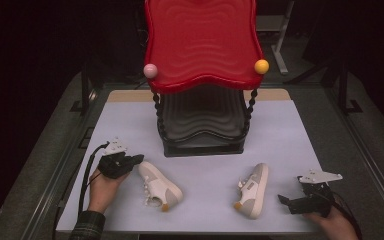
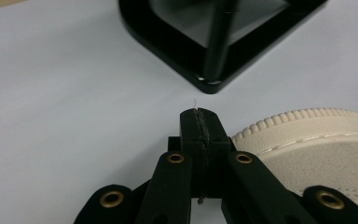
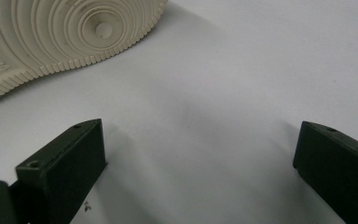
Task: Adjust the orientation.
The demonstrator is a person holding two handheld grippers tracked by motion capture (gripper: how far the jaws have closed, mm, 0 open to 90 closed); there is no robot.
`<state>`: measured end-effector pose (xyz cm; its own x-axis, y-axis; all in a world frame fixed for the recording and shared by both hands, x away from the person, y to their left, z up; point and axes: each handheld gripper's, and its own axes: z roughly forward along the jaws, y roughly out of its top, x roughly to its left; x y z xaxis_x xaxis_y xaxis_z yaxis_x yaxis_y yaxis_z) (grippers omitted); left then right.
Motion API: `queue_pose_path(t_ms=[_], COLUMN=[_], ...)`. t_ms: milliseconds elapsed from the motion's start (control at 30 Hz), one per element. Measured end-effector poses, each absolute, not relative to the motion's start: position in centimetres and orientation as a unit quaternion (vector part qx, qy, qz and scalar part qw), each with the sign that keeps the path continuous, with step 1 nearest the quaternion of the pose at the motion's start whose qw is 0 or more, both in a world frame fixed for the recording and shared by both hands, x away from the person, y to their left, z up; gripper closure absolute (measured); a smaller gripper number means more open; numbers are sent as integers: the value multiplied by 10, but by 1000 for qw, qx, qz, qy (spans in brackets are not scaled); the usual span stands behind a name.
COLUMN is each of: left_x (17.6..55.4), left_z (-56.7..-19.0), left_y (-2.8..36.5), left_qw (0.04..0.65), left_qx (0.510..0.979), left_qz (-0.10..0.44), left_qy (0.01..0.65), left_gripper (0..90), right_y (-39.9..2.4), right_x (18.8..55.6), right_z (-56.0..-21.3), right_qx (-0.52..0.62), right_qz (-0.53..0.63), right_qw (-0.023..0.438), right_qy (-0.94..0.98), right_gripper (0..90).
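Counter (image 1: 290, 130) under a pale sheet carries everything here. Largest on it is a two-tier stand (image 1: 202, 75), its red wavy tray on top and a black tray below, standing at the far middle, well apart from both hands.

Nearer the person lie two white shoes. The left shoe (image 1: 159, 184) sits upright on its sole, just beside the left tool (image 1: 135, 160); its long axis runs on a slant, toe toward the far left next to the tool's tips and heel with the tan tab toward the near right. In the left gripper view the rubber toe rim (image 2: 307, 116) lies immediately right of the tips, so close that I cannot tell whether it touches them. The right shoe (image 1: 252, 190) lies tipped on its side, its ribbed sole facing the right tool (image 1: 282, 200); its long axis runs almost straight away from the person, leaning slightly right, toe at the far end and tan heel at the near end. It is near that tool but apart from it, with bare sheet between them.

The left tool, in the person's left hand (image 1: 102, 187), is clenched: its two black pads meet flat with nothing between them, pointing toward the stand's black base corner (image 2: 209, 84). The right tool, in the right hand (image 1: 332, 225), is released, its jaws standing wide over bare sheet and grasping nothing, with the sole (image 3: 60, 32) of the right shoe beyond them.
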<state>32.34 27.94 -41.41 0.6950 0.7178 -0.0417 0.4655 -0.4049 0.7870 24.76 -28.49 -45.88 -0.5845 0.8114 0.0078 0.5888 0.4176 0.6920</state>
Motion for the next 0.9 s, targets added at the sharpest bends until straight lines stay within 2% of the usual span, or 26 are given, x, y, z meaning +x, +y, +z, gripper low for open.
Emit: queue_pose_path(t_ms=[300,400,467,567,733,900], left_x=[309,307,305,299,271,240], left_z=[-413,-412,-408,-401,-388,-387], left_y=[251,249,252,256,255,244], left_qw=[408,402,377,388,402,418], left_qx=[839,842,848,843,840,846], left_qz=[140,148,172,173,170,142], left_qy=[332,329,329,329,321,300], left_gripper=[900,879,858,881,900,900], right_y=[-285,-285,-285,-285,-285,-285], right_x=[248,248,248,248,248,247], right_z=[-459,-459,-459,-459,-459,-459], right_qx=[424,424,424,424,424,424], right_qz=[333,333,333,334,334,334], right_qw=[166,167,167,167,167,167], right_qy=[825,826,826,825,825,825], right_gripper=[14,14,14,14,14,14])
